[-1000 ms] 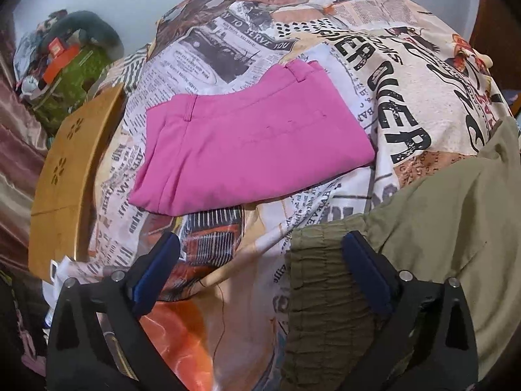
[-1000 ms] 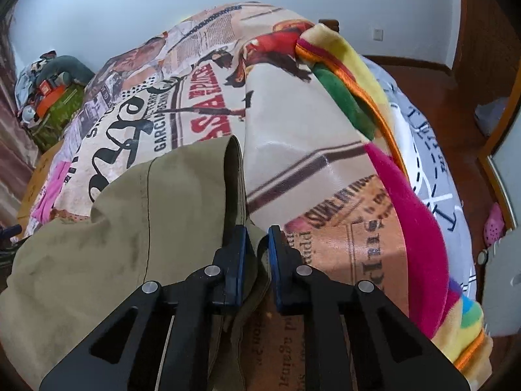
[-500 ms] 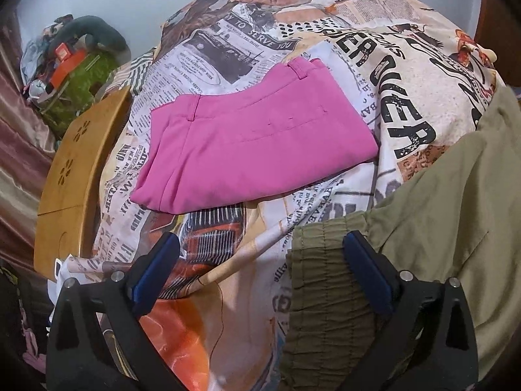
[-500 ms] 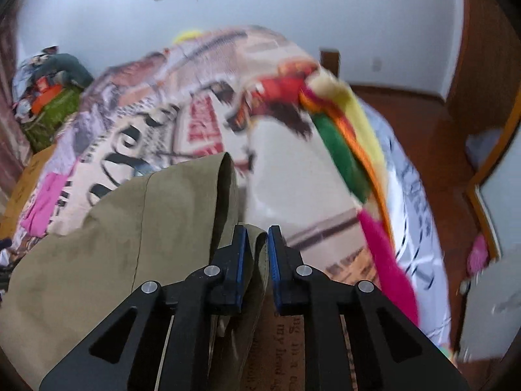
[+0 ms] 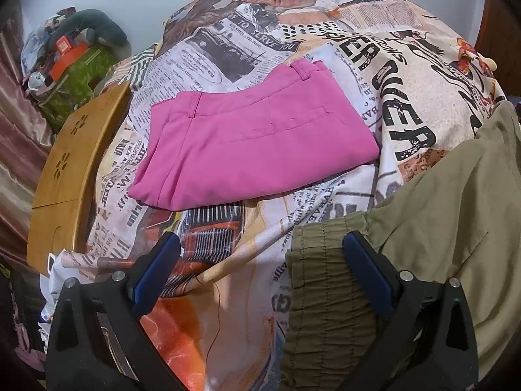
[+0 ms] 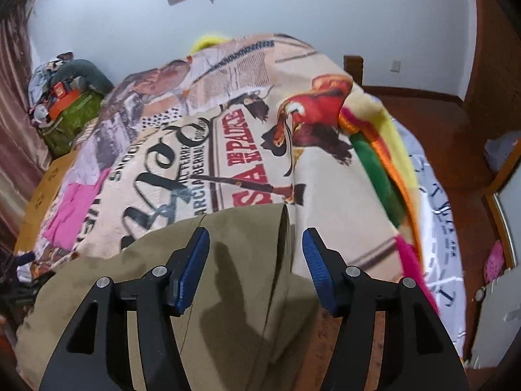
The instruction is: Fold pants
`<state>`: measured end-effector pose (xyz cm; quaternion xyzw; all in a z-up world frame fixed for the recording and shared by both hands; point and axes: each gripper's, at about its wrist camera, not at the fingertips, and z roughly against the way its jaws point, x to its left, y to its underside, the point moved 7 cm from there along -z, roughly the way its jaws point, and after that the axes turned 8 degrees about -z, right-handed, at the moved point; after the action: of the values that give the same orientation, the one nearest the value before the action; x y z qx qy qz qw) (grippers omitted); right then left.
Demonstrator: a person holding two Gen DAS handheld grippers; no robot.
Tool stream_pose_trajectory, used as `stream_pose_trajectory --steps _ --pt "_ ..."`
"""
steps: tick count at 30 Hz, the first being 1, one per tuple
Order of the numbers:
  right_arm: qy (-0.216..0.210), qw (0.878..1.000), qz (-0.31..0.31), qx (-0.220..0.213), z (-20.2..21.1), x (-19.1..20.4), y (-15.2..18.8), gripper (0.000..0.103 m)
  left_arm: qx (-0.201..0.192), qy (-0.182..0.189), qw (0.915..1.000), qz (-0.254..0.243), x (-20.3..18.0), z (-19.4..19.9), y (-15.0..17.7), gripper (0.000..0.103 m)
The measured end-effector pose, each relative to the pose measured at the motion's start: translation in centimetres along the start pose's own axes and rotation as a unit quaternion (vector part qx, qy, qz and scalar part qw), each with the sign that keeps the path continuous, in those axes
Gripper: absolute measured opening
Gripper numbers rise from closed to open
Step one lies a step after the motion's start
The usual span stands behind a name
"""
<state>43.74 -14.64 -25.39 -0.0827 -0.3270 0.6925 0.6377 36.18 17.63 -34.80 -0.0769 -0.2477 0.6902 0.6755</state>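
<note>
**Right tongs let go of the olive pants**

A bed [image 6: 342, 202] fills both views, covered by a newsprint-pattern spread [image 5: 384, 75] with big black lettering. On its near right part lie the olive pants [image 5: 456, 202], spread wide and flat, with the gathered waistband [image 5: 322, 280] at the near edge in the left view and a folded edge running away from the camera in the right view. Farther back on the spread, well apart from them, lie folded pink pants [image 5: 257, 146]. A wooden board [image 5: 65, 176] runs along the bed's left side, and beyond it a green bag [image 5: 78, 81] stands by the wall.

The left gripper [image 5: 260, 277] is spread wide; one finger lies over the waistband, the other over the bare spread, nothing pinched. The right gripper [image 6: 255, 260] has just been opening: its blue pads [image 6: 195, 267] stand apart above the olive cloth, which lies under the gap but is not pressed by either pad
</note>
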Motion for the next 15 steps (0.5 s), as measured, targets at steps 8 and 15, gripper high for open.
stream_pose_trajectory --steps 8,15 --pt "0.012 0.999 -0.007 0.036 -3.5 0.5 0.7 0.01 -0.024 -0.032 0.999 -0.02 -0.2 0.7 0.0 0.074" --pt "0.065 0.997 0.028 -0.009 -3.0 0.1 0.4 0.006 0.039 -0.067 0.9967 0.022 2.4 -2.1 1.8 0.041"
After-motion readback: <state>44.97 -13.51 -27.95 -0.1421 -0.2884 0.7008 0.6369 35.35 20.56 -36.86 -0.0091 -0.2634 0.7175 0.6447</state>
